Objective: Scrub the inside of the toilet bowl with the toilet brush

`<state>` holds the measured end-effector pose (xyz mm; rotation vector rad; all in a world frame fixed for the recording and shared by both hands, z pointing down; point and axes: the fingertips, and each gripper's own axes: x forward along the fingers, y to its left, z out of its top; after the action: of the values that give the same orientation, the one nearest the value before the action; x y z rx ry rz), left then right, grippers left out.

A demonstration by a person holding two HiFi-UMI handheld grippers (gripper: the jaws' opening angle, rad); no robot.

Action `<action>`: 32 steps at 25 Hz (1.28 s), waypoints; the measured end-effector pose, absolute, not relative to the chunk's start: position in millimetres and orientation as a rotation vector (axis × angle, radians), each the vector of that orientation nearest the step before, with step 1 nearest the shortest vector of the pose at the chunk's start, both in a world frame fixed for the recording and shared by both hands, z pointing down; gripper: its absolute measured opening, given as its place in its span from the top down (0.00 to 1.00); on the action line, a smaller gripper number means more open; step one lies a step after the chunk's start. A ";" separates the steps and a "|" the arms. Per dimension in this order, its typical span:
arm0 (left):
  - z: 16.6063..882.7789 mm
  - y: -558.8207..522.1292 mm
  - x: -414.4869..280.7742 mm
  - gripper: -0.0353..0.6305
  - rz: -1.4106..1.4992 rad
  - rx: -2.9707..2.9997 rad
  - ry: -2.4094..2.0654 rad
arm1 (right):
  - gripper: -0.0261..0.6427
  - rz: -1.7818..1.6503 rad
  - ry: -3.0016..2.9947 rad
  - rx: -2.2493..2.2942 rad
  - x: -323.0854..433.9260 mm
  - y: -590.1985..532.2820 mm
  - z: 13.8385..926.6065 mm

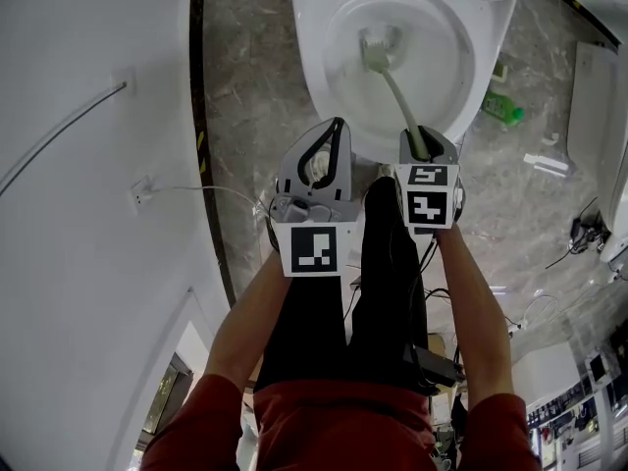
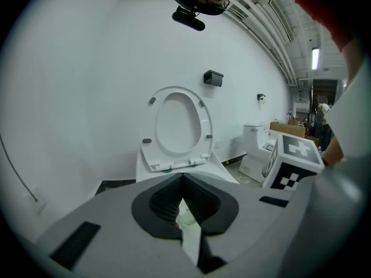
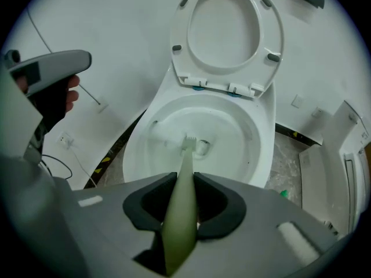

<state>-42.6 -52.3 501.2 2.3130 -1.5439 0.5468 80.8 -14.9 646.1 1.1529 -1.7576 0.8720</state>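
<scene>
The white toilet bowl [image 1: 339,72] stands open at the top of the head view, with its seat [image 3: 227,36] lifted against the wall. A pale green toilet brush [image 1: 379,51] has its head down in the bowl near the drain [image 3: 202,148]. Its handle [image 3: 181,213] runs back between the jaws of my right gripper [image 1: 420,135], which is shut on it just above the bowl's front rim. My left gripper [image 1: 337,126] hovers beside it to the left, jaws together, gripping nothing that I can make out. The left gripper view looks at the raised seat [image 2: 177,126].
A green bottle [image 1: 502,109] lies on the stone floor right of the toilet, beside a white panel [image 1: 594,106]. A white wall [image 1: 88,165] with a socket and cable runs along the left. Another toilet [image 2: 255,149] stands further right. The person's black-trousered legs [image 1: 378,292] are below.
</scene>
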 end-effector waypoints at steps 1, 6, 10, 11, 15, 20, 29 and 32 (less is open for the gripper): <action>501.4 -52.1 -42.0 0.94 0.540 2.309 -1.543 | 0.81 0.868 -1.757 1.132 84.0 -6.5 643.6; 501.2 -51.8 -37.4 0.94 0.546 2.337 -1.529 | 0.81 0.890 -1.717 1.071 112.3 38.2 628.7; 503.1 -48.6 -34.8 0.94 0.560 2.348 -1.509 | 0.81 0.890 -1.698 1.056 128.0 60.7 613.4; 503.6 -47.9 -34.2 0.94 0.560 2.345 -1.507 | 0.81 0.881 -1.697 1.060 130.5 62.7 610.7; 502.8 -49.8 -30.3 0.94 0.556 2.348 -1.504 | 0.81 0.821 -1.688 1.095 142.1 50.8 611.6; 497.8 -53.4 -27.0 0.94 0.565 2.389 -1.503 | 0.81 0.650 -1.683 1.123 162.0 2.9 625.1; 497.4 -52.6 -22.2 0.94 0.569 2.400 -1.495 | 0.81 0.295 -1.715 1.019 168.2 -84.7 637.3; 496.9 -53.2 -19.2 0.94 0.574 2.423 -1.487 | 0.81 0.294 -1.731 1.002 155.9 -89.0 641.6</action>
<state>-19.2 -53.2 496.9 2.4234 -1.4869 0.5738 155.9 -89.0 641.6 1.0023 -1.7306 0.2936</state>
